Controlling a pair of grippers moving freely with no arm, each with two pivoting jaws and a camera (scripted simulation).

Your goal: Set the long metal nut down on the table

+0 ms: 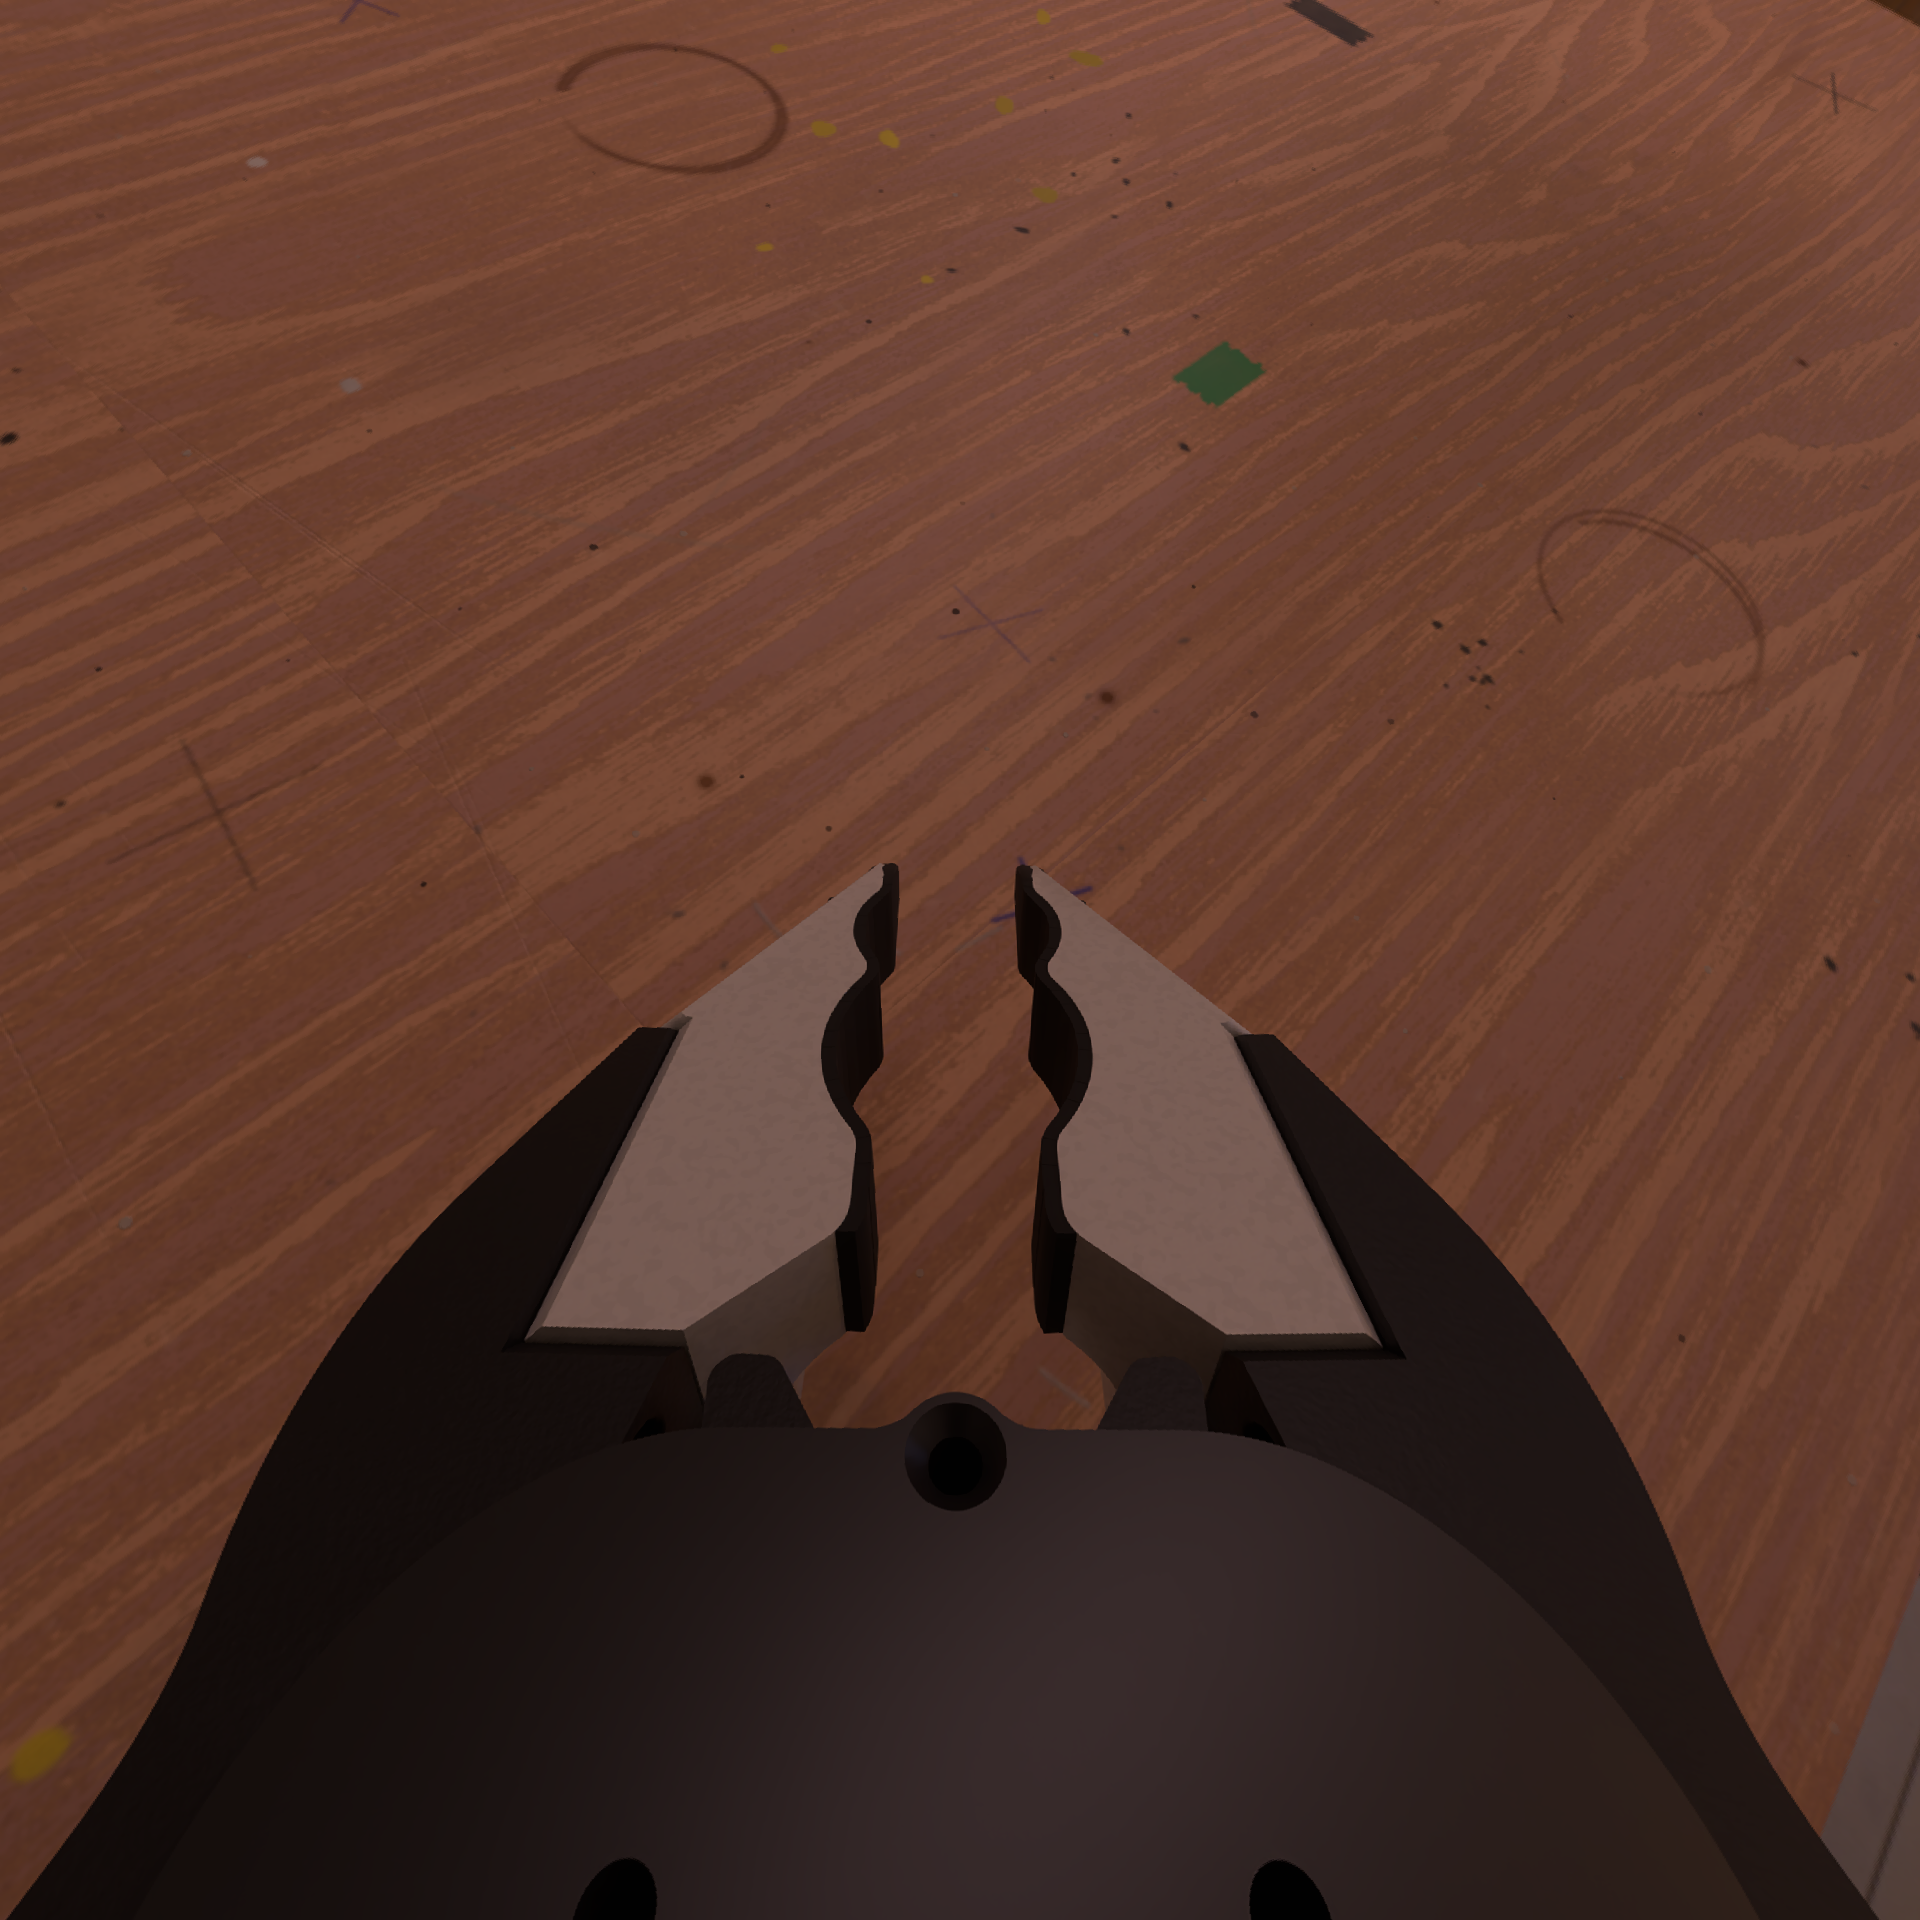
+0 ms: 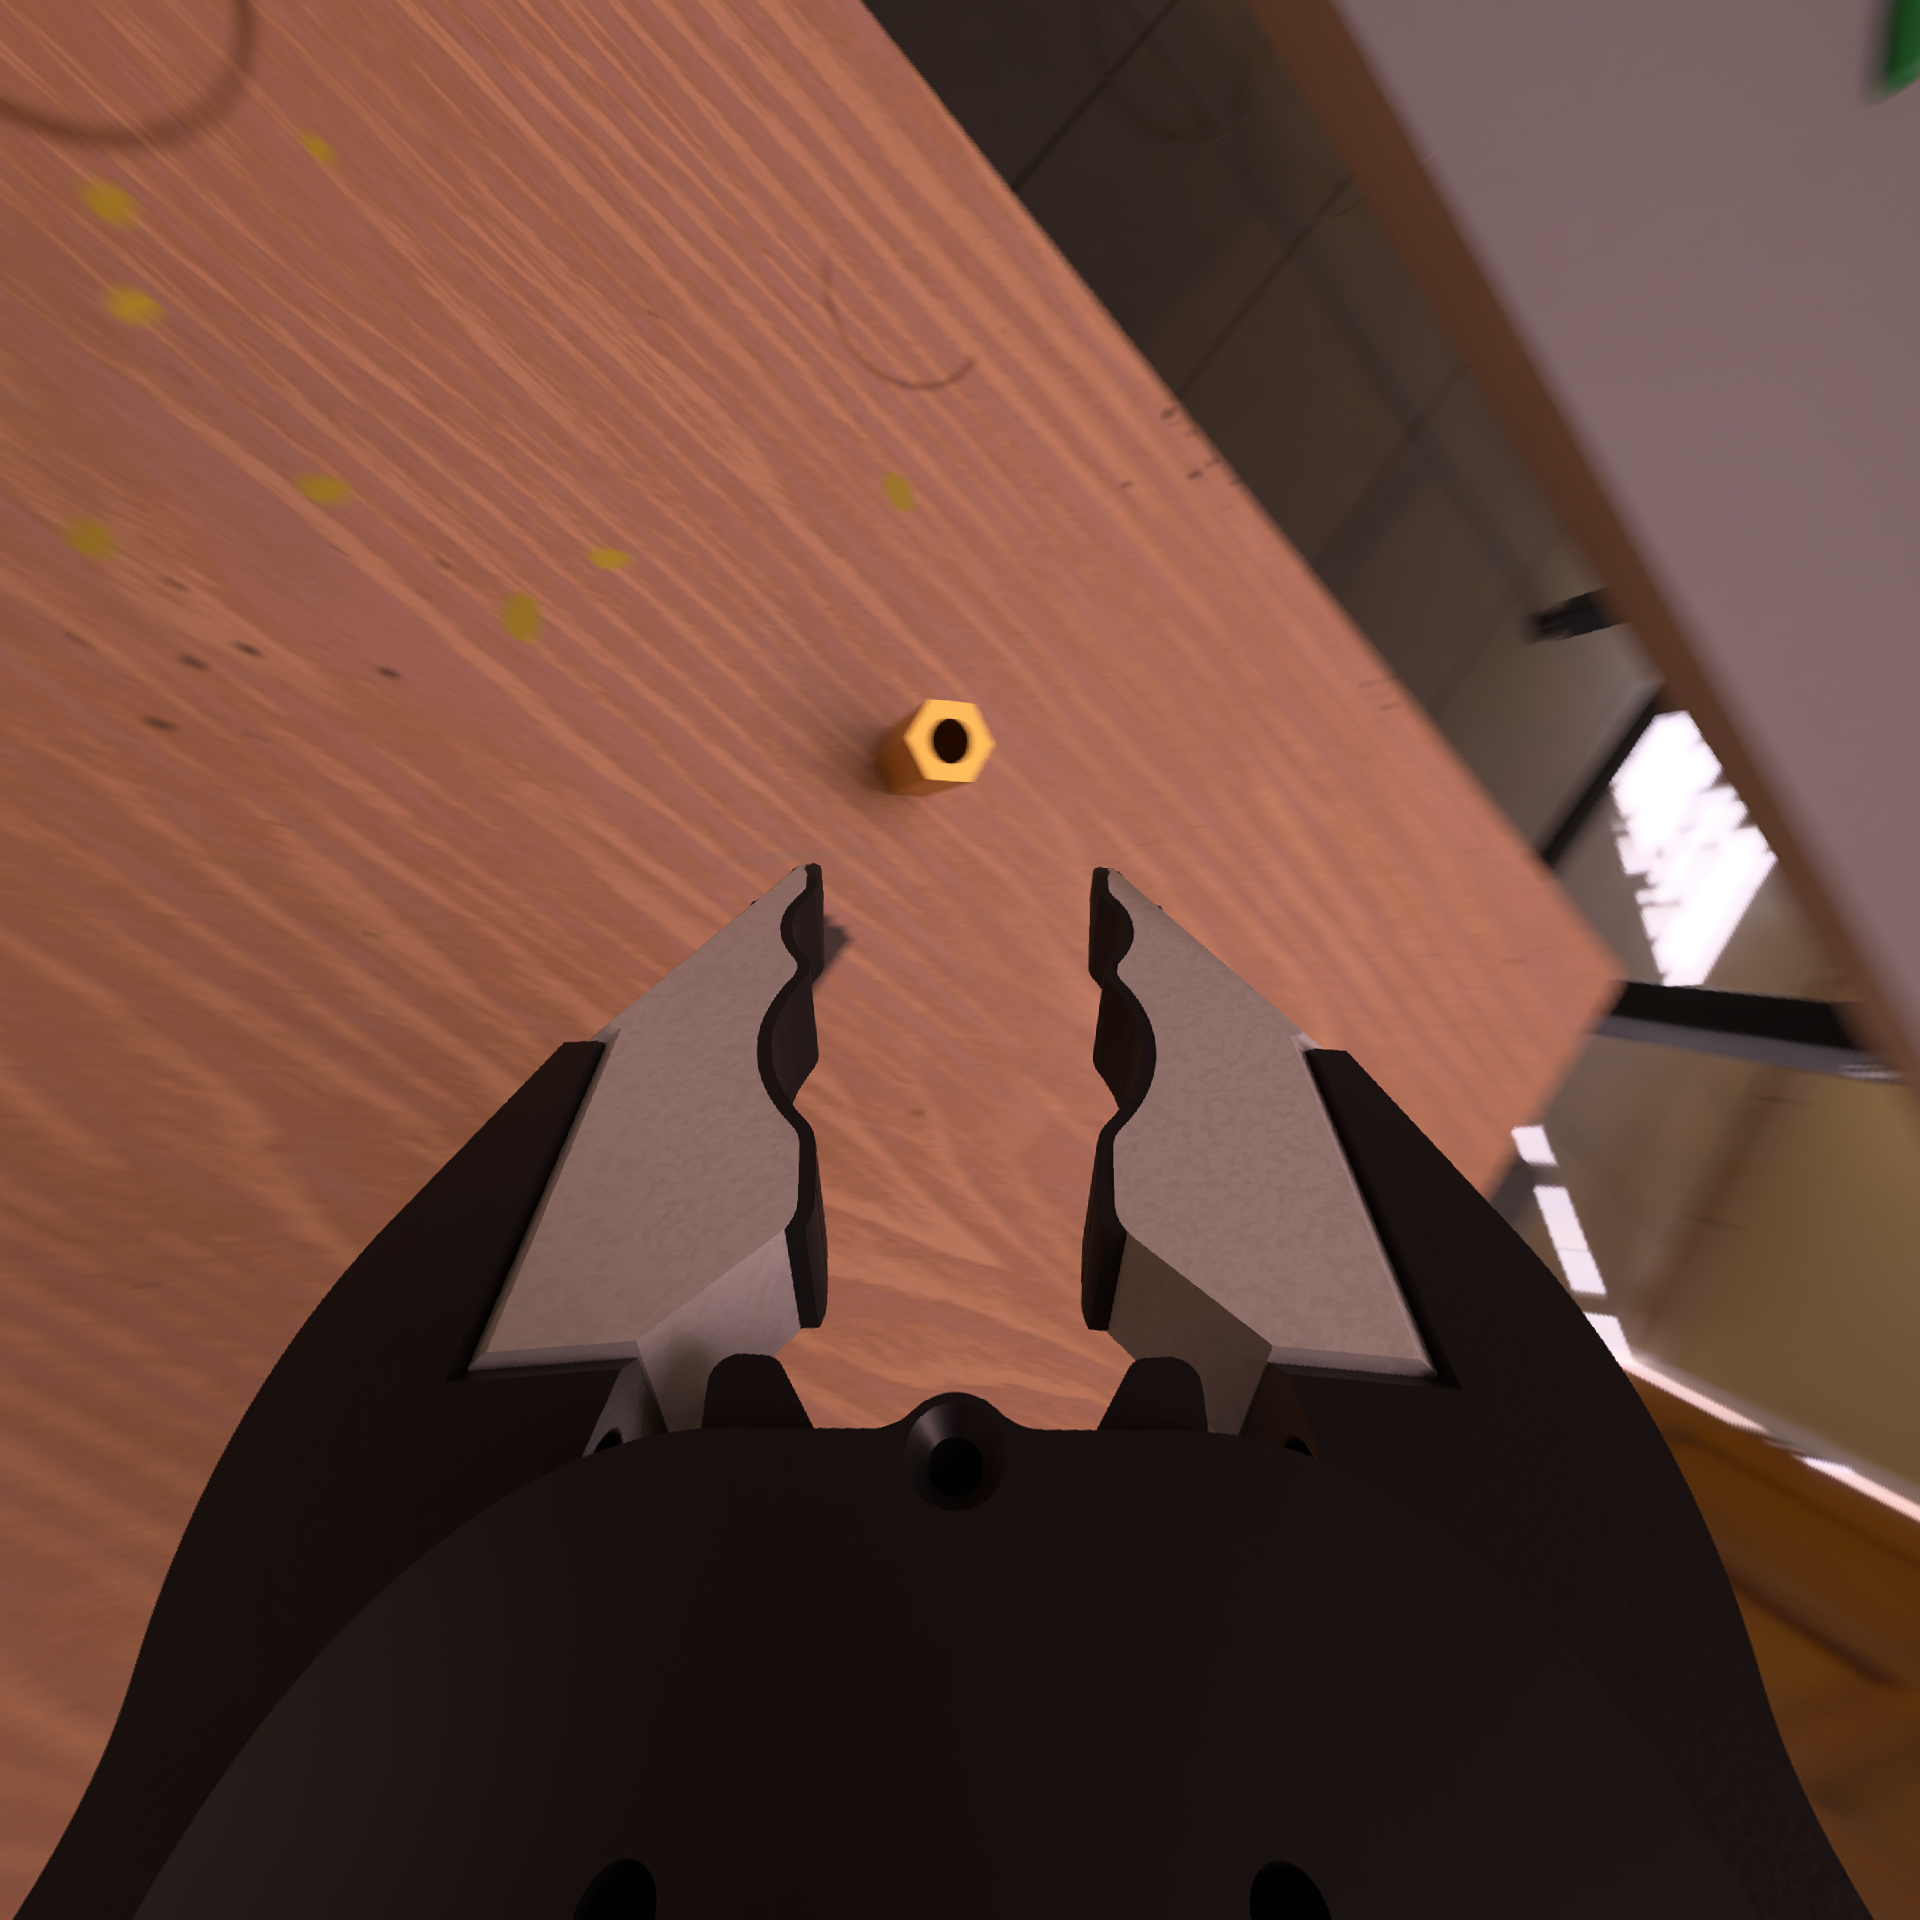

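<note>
Nut [image 2: 932, 746] — gold, six-sided and long — stands on end on the wooden table [image 2: 416, 831], its bore facing up toward us and its long axis upright, leaning a little left in the right wrist view. It sits just beyond our right gripper [image 2: 954, 883], whose jaws are spread and empty. Our left gripper [image 1: 957, 883] holds nothing either, its jaws slightly parted. Ring stains, yellow flecks and a green patch [image 1: 1218, 374] mark the wood; a grey wall rises to the right.
</note>
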